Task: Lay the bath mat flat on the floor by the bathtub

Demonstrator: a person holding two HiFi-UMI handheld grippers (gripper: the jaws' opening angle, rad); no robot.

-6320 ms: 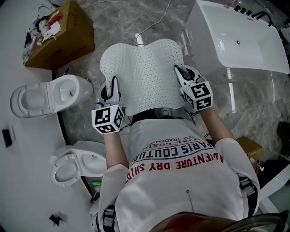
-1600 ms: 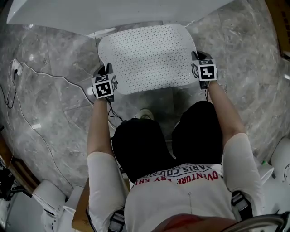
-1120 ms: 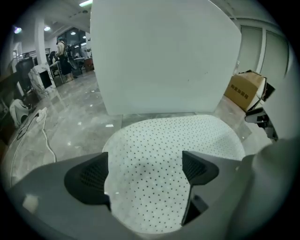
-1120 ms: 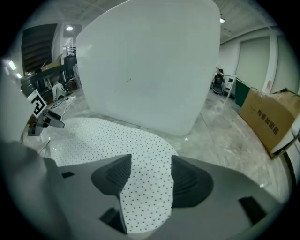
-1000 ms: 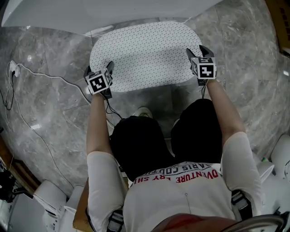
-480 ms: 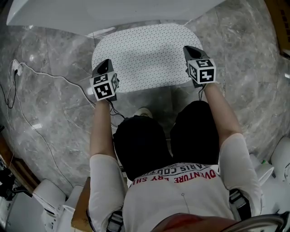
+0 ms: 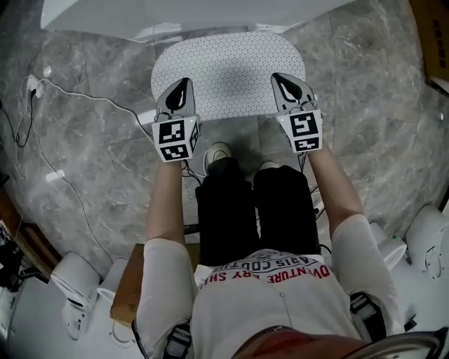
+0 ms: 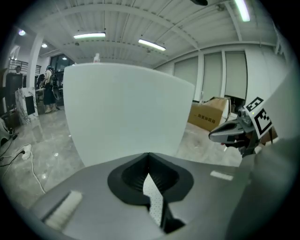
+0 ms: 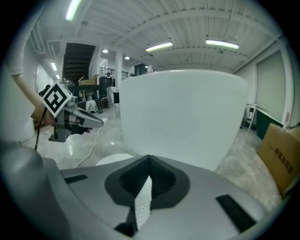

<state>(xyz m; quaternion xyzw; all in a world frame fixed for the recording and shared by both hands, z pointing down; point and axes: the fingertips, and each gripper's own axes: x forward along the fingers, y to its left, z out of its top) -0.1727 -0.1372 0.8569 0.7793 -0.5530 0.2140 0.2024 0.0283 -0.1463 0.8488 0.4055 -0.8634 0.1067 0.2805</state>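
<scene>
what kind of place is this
Likely a bathroom-fixture showroom or warehouse: a freestanding bathtub on open marble floor, spare toilets standing about, a cardboard box beyond.

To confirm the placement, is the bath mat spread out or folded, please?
Spread: the bath mat lies open as one oval beside the bathtub.

Grey marble floor — bath mat and white cable lie on it.

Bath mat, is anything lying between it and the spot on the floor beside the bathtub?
Nothing visible does. The bath mat lies flat on the floor beside the bathtub. A white cable trails to its left, apart from it. The left gripper and right gripper hang shut and empty over its near edge.
</scene>
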